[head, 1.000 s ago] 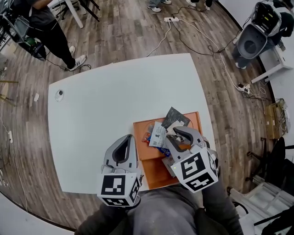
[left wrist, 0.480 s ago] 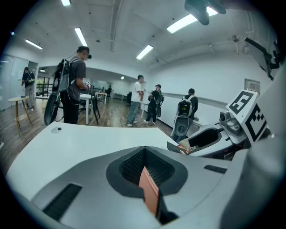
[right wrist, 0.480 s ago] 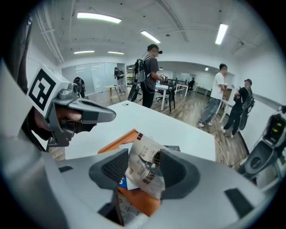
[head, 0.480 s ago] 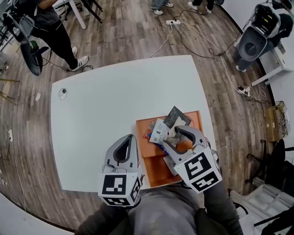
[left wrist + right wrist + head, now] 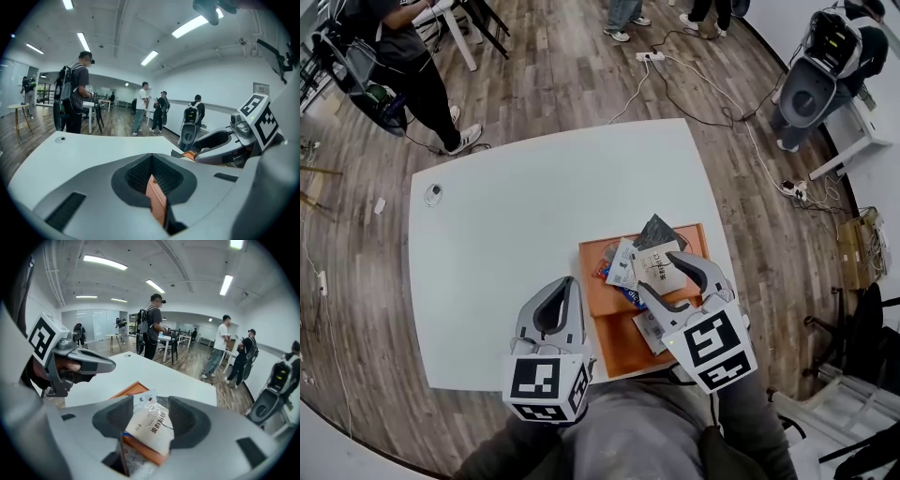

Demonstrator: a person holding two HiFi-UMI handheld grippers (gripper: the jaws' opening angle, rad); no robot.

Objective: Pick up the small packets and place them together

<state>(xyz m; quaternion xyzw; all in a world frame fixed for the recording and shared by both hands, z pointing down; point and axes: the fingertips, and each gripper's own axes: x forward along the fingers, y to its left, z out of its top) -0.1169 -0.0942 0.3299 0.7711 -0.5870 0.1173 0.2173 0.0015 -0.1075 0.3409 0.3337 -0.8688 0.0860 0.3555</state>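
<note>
two tongs hover over the near edge of the white surface point(image 5: 516, 225). the left tongs point(image 5: 563, 284), at about 6 o'clock of the surface, have their jaws closed together on nothing, just beside the orange tray point(image 5: 614, 328). the tray sits at 4 o'clock and carries the small packets point(image 5: 625, 265) in a loose overlapping heap, with a dark grey packet point(image 5: 659, 230) at its 12 o'clock. the right tongs point(image 5: 664, 274) are opening, jaws apart either side of a beige packet point(image 5: 151, 423) that lies on the heap.
</note>
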